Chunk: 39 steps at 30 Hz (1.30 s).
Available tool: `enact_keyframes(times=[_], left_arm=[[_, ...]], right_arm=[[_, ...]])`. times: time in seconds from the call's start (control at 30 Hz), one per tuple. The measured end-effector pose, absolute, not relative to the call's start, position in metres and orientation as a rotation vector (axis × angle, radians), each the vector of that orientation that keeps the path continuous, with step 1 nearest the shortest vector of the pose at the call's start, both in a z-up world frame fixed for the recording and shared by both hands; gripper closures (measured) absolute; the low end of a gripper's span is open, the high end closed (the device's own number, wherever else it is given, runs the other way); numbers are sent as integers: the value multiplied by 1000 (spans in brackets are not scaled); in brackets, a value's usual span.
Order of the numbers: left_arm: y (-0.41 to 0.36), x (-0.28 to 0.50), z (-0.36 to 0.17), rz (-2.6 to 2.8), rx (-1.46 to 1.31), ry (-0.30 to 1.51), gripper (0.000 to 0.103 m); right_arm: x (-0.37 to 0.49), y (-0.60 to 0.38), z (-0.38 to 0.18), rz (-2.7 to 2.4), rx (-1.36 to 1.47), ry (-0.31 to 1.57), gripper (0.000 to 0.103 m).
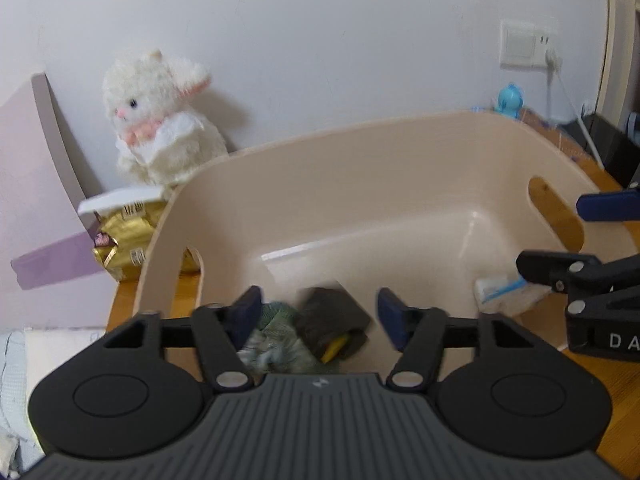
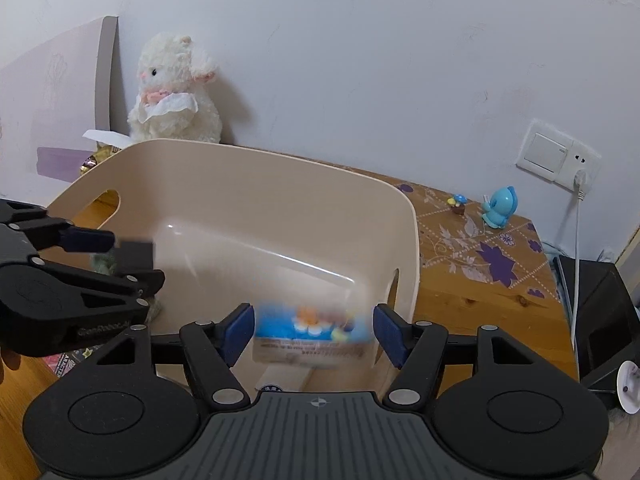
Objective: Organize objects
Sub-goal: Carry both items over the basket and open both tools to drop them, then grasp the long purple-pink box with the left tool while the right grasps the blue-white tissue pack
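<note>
The dark block point(image 1: 334, 322), blurred and tilted with a yellow edge showing beneath, sits low in the beige bin point(image 1: 360, 184) between the wide-spread fingers point(image 1: 248, 312) of the left gripper point(image 1: 316, 316), with neither pad touching it; it looks dropped or dropping rather than held. In the right wrist view a blue packet point(image 2: 312, 334) with flower print is just as blurred between the fingers point(image 2: 240, 328) of the right gripper point(image 2: 314, 334), which also stand wide and clear of it, so both items seem to be in free fall into the bin. The main risk, as I judge it, is a bad landing: the packet is close to the near wall and could tip over the rim or catch on it, and the block could bounce off what lies under it. A second risk is the 2 grippers knocking each other, since they hang near together over 1 bin. Inside the bin, a crumpled green cloth point(image 1: 280, 340) lies under the block, and a white and blue pack point(image 1: 500, 292) rests at the right end by a handle slot; the far half of the floor is bare. Outside, a gold bag point(image 1: 128, 240) leans just beside the bin's left end, a white plush point(image 1: 160, 120) sits against the wall behind, and a small blue toy point(image 2: 500, 208) stands well apart on the flower-patterned tabletop point(image 2: 480, 264).
</note>
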<state>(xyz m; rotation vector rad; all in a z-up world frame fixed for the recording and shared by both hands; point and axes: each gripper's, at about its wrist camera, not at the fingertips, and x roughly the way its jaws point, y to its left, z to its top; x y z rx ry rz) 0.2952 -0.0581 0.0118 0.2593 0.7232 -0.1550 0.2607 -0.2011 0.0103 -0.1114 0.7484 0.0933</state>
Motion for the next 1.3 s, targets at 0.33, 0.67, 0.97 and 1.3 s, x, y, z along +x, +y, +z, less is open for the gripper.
enact_keyframes(times=[0.33, 0.67, 0.97, 1.3], left_arm=[[-38, 264, 39, -140, 256, 602, 11], [-1, 221, 55, -90, 238, 551, 10], [29, 186, 45, -62, 245, 568, 10], [55, 163, 10, -56, 267, 623, 10]], right_arm=[[237, -203, 30, 105, -51, 668, 5], [194, -211, 49, 120, -4, 612, 0], [156, -213, 43, 140, -13, 626, 0], [139, -210, 6, 147, -12, 716, 0]])
